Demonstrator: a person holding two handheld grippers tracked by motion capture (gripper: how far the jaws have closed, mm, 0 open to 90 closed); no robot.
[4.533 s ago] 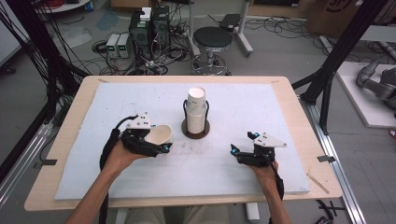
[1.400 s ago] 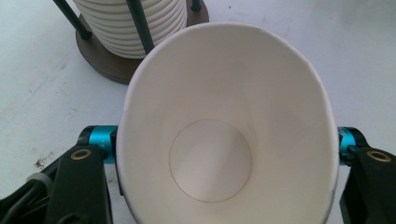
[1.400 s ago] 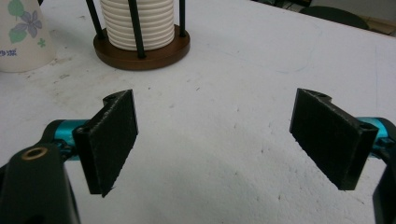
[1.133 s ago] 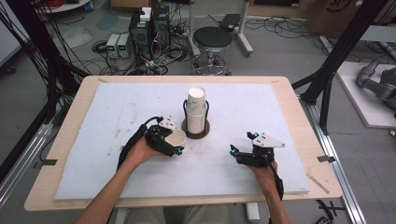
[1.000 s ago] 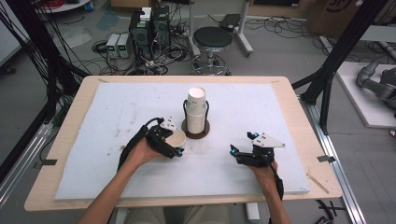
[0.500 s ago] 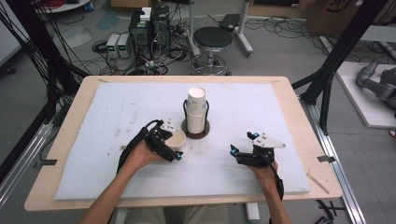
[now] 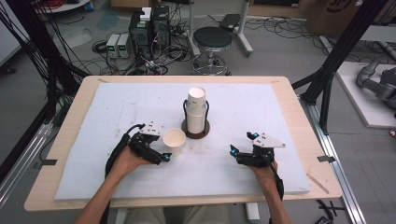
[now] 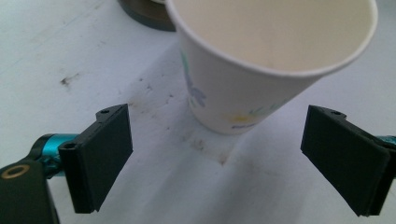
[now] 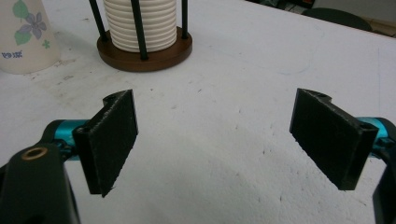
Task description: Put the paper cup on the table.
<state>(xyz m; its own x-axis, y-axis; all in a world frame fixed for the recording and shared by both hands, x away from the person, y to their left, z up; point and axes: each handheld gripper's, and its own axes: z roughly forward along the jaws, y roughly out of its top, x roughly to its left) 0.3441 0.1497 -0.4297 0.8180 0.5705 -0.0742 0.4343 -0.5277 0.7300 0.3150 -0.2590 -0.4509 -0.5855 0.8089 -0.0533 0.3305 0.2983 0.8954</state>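
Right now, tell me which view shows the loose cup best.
The left gripper view: the cup looms close, upright on the mat, its rim, inside and flower print clear, the fingers apart from it. The high view shows it small, beside the holder. The right gripper view catches just its printed side at the corner.

In the left gripper view, the paper cup (image 8: 261, 70) ran past the top edge, so its far rim was cut off, and its printed flowers were too blurred to read. The brown holder base (image 8: 144, 16) showed just a sliver at the top edge. In the right gripper view, the stack of cups (image 9: 140, 21) lost its upper part to the top edge. The high view cut the person's forearms at the bottom edge.
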